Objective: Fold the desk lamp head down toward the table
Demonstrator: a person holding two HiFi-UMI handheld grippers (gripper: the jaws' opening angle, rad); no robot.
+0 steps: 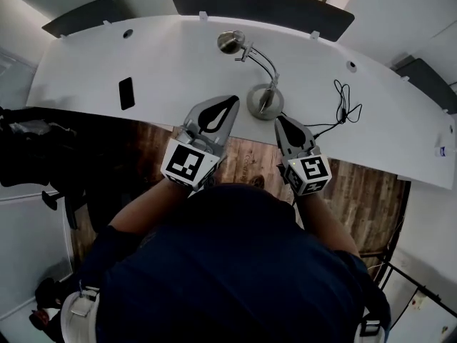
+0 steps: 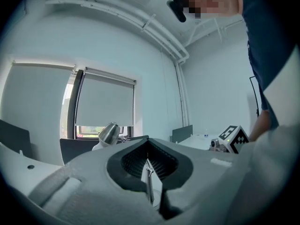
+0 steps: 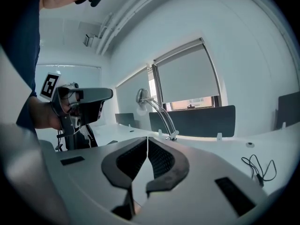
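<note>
A silver desk lamp stands on the white desk [image 1: 171,63]. Its round base [image 1: 265,100] is near the front edge, and a curved arm [image 1: 265,64] rises to the head [image 1: 230,41] farther back. My left gripper [image 1: 233,100] hovers just left of the base, empty, with its jaws closed tip to tip. My right gripper [image 1: 279,118] is shut and empty, just short of the base at the desk's front edge. In the left gripper view the lamp head [image 2: 108,132] peeks over the shut jaws. The right gripper view shows the lamp head [image 3: 141,96] and arm [image 3: 161,116] ahead, upright.
A black phone [image 1: 126,93] lies on the desk's left part. A loose black cable [image 1: 345,106] lies to the right of the lamp. Dark partition panels [image 1: 257,6] line the desk's far edge. Wooden floor [image 1: 357,191] shows below the front edge.
</note>
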